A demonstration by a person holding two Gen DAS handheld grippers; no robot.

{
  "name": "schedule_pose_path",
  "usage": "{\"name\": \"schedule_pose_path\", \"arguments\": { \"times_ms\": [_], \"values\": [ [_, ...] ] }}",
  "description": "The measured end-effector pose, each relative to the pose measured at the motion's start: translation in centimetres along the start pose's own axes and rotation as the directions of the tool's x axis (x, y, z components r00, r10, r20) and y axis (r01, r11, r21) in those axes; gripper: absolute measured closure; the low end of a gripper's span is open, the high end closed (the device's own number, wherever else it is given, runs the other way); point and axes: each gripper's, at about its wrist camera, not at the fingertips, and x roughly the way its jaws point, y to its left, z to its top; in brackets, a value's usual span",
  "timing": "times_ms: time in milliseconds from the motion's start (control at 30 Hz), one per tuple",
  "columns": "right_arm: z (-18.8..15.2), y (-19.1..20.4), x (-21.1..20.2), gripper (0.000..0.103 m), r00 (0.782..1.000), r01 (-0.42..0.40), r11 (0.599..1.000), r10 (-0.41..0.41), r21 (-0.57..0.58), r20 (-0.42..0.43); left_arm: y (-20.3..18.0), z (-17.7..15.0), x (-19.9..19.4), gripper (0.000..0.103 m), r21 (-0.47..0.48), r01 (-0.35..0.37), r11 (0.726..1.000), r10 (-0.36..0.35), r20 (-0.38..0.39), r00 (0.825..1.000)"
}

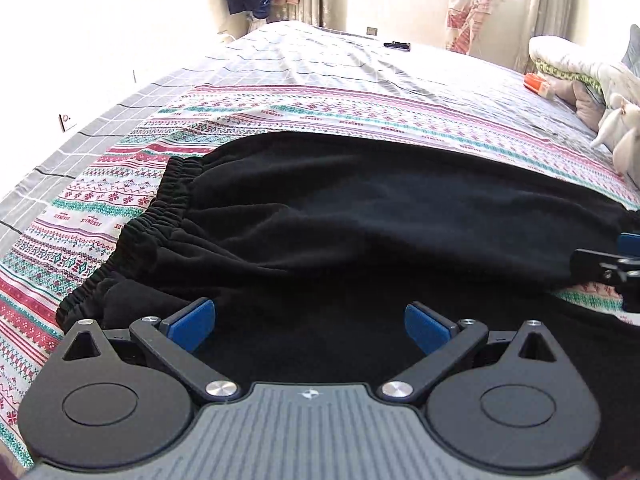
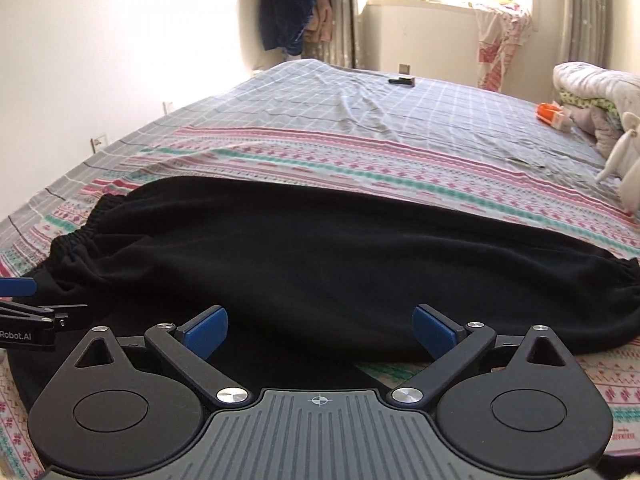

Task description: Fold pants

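Black pants point(image 1: 360, 216) lie lengthwise across the bed, with the gathered elastic waistband point(image 1: 160, 216) at the left. In the right wrist view the pants point(image 2: 300, 264) stretch from the waistband point(image 2: 76, 236) to a gathered cuff point(image 2: 628, 284) at the right. My left gripper point(image 1: 310, 326) hovers over the near edge of the pants, open, its blue pads wide apart and pressing on nothing. My right gripper point(image 2: 320, 330) is open too, over the near edge further right. Each gripper shows at the edge of the other's view: the right gripper point(image 1: 616, 268) and the left gripper point(image 2: 28, 316).
A striped patterned cloth point(image 1: 320, 116) lies under the pants on a grey checked bedsheet point(image 1: 340, 56). A small black object point(image 1: 397, 45) lies at the far side. At the right are an orange box point(image 1: 538, 82), a folded quilt point(image 1: 572, 60) and a white plush toy point(image 1: 618, 128). A wall runs along the left.
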Motion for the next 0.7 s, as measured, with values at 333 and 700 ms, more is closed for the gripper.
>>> {"name": "schedule_pose_path", "arguments": {
  "times_ms": [333,700],
  "values": [
    [6.5,6.5,10.3,0.003,0.992,-0.114,0.973,0.099,-0.199,-0.080,4.6,1.4,4.0,0.000,-0.148,-0.029,0.989,0.039,0.065,0.997],
    [11.5,10.9,20.3,0.003,0.990,-0.131,0.905,0.100,-0.404,-0.096,7.9,1.4,7.8,0.000,-0.240,-0.022,0.971,0.023,0.001,1.000]
  ]
}}
